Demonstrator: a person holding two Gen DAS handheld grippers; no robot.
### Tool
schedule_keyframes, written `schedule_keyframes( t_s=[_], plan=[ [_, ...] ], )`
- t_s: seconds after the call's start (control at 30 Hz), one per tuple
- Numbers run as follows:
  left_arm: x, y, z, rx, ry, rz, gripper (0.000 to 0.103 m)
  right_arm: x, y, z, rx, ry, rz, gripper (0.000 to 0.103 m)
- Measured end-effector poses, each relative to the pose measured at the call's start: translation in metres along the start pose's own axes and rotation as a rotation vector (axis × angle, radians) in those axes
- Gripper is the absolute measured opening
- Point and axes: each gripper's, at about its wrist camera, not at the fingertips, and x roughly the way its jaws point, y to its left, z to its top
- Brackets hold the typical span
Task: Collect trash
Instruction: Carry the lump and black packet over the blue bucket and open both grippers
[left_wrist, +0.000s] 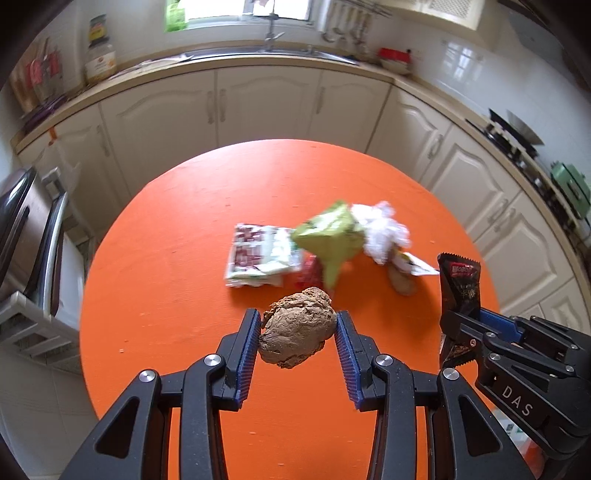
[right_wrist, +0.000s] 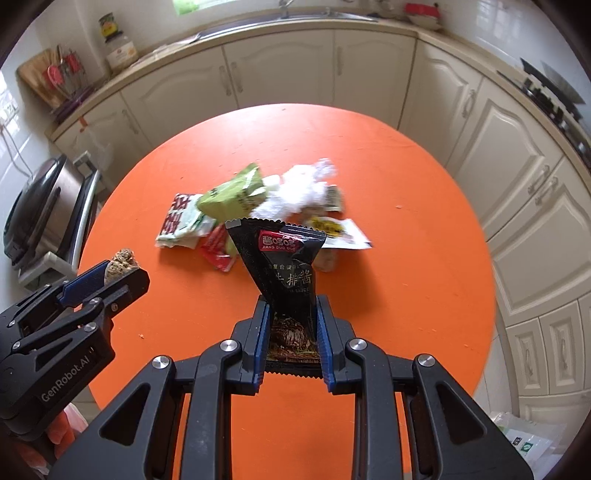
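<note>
My left gripper (left_wrist: 298, 325) is shut on a brown crumpled lump (left_wrist: 295, 328), held above the orange round table (left_wrist: 166, 258). My right gripper (right_wrist: 291, 314) is shut on a black sauce packet (right_wrist: 284, 266) that sticks up between its blue pads. The same packet (left_wrist: 460, 284) shows at the right of the left wrist view, and the lump (right_wrist: 120, 264) at the left of the right wrist view. In the middle of the table lies a pile of trash: a green wrapper (left_wrist: 330, 236), a red-and-white packet (left_wrist: 258, 258), white crumpled plastic (left_wrist: 384, 229) and a small red packet (right_wrist: 218, 249).
Cream kitchen cabinets (left_wrist: 258, 103) and a counter with a sink (left_wrist: 266, 51) curve behind the table. A silver appliance (left_wrist: 22, 236) stands at the left, a stove (left_wrist: 513, 136) at the right. A plastic bag (right_wrist: 528, 439) lies on the floor, bottom right.
</note>
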Motion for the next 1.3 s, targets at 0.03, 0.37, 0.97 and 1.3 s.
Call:
schedule_keyframes(
  t_s=[0.03,0.37,0.97,1.3],
  plan=[
    [0.001,-0.010,0.000,0.015,0.002,-0.003,0.037,-0.005,-0.010,-0.003,0.013,-0.006,-0.002,0.024],
    [0.015,-0.117,-0.005,0.193,0.019,-0.041,0.037,-0.039,-0.113,-0.033,0.183,-0.054,-0.031,0.024],
    [0.106,-0.343,-0.006,0.543,0.104,-0.077,0.037,-0.056,-0.320,-0.110,0.533,-0.071,-0.115,0.024],
    [0.174,-0.408,0.008,0.594,0.147,-0.066,0.039,-0.031,-0.378,-0.136,0.627,-0.021,-0.110,0.024]
  ],
)
